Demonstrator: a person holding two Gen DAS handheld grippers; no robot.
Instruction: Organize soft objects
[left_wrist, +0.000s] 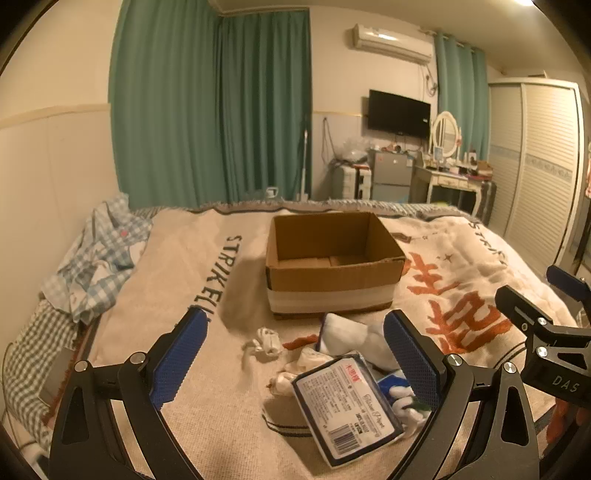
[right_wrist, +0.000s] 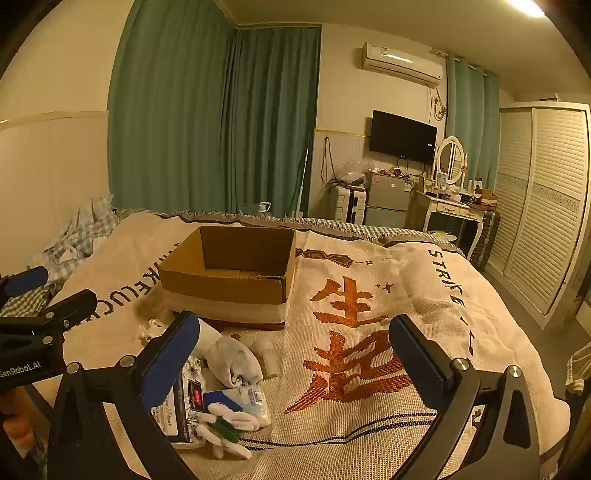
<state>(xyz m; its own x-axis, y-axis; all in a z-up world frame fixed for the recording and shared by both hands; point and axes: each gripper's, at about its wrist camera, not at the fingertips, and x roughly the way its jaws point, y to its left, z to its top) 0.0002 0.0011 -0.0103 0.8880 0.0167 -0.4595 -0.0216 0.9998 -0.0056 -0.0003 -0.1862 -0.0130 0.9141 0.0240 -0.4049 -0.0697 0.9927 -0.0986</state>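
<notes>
An open cardboard box stands empty on the bed; it also shows in the right wrist view. In front of it lies a pile of soft things: a tissue pack, white socks, a small white bundle and a white glove. My left gripper is open and empty, just above the pile. My right gripper is open and empty, to the right of the pile, with its left finger over the tissue pack and a white sock.
A cream blanket with orange characters covers the bed. Crumpled checked clothing lies at the bed's left edge by the wall. Green curtains, a fridge, a dressing table and a wardrobe stand beyond the bed.
</notes>
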